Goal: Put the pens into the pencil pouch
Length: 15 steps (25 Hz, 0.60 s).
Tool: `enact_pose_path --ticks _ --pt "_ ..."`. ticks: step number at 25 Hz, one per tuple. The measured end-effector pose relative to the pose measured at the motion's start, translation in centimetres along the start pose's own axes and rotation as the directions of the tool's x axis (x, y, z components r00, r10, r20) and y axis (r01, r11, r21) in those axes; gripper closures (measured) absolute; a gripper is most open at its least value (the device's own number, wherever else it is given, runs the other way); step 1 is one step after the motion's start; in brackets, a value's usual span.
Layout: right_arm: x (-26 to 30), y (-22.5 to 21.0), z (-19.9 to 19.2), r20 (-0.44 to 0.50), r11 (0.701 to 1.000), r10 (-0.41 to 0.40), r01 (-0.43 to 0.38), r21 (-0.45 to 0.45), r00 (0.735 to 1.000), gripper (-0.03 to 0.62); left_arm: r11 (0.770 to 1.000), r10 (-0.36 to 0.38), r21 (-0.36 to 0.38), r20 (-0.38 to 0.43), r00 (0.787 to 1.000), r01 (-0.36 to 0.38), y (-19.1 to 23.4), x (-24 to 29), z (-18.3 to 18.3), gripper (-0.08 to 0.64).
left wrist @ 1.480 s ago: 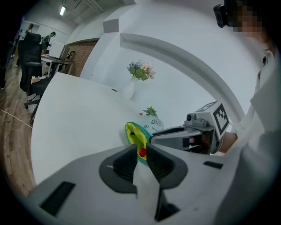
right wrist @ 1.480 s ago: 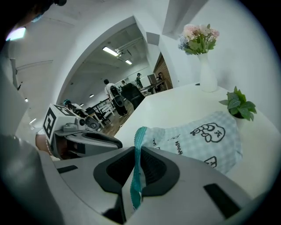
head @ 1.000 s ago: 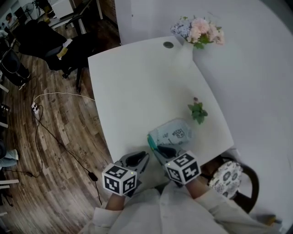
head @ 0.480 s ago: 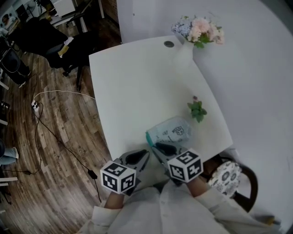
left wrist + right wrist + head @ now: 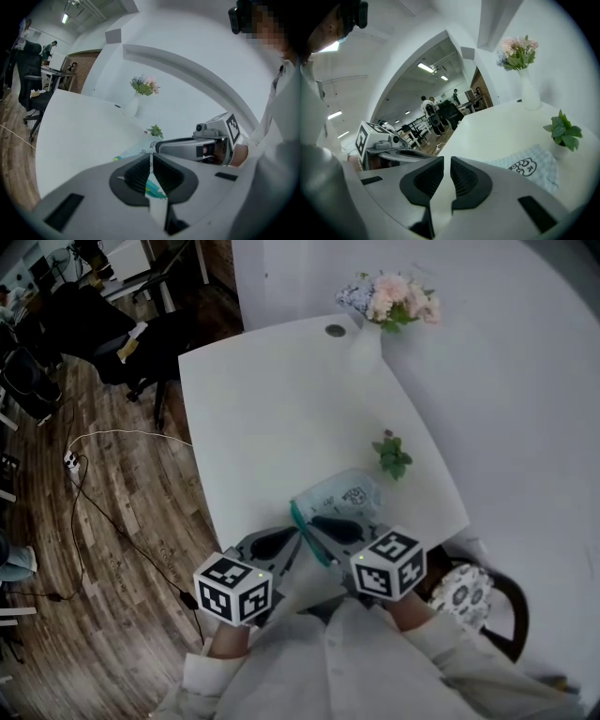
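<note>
L gripper (image 5: 151,164) jaws closing on pouch (image 5: 345,496) teal edge; R gripper (image 5: 447,169) open a crack, empty, over table (image 5: 272,409).

An open office: past the white table (image 5: 281,399), swivel chairs (image 5: 80,320), desks (image 5: 412,125), ceiling strip lights (image 5: 425,68) (people too).

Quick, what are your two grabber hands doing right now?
Left gripper: closing, almost shut; pencil pouch edge at the slit, grip unclear.
Right gripper: slightly open, nothing between its jaws.
</note>
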State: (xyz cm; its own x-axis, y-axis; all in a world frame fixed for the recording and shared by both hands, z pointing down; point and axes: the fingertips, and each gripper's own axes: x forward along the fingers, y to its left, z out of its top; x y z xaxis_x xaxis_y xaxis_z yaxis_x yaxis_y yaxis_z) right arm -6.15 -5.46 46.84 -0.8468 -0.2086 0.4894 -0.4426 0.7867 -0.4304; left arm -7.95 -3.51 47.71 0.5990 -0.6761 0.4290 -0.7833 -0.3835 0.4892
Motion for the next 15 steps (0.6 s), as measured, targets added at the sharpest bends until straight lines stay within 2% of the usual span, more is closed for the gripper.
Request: enact_pose_path --ticks 3,7,15 --pt "-1.0 0.9 1.4 0.029 0.998 0.061 -0.06 -0.029 0.998 0.566 0.999 -0.011 0.035 0.019 1.0 0.01 -1.0 -0.2 1.4 0.538" --pt "-2.1 2.1 2.6 0.006 0.986 0.125 -0.124 -0.109 0.992 0.575 0.996 -0.018 0.09 0.033 0.999 0.015 -2.0 -0.5 2.8 0.541" --pt "-4.5 2.4 5.4 -0.004 0.954 0.083 -0.081 -0.287 0.997 0.577 0.987 0.027 0.158 0.024 0.999 -0.03 -2.5 -0.5 3.6 0.543"
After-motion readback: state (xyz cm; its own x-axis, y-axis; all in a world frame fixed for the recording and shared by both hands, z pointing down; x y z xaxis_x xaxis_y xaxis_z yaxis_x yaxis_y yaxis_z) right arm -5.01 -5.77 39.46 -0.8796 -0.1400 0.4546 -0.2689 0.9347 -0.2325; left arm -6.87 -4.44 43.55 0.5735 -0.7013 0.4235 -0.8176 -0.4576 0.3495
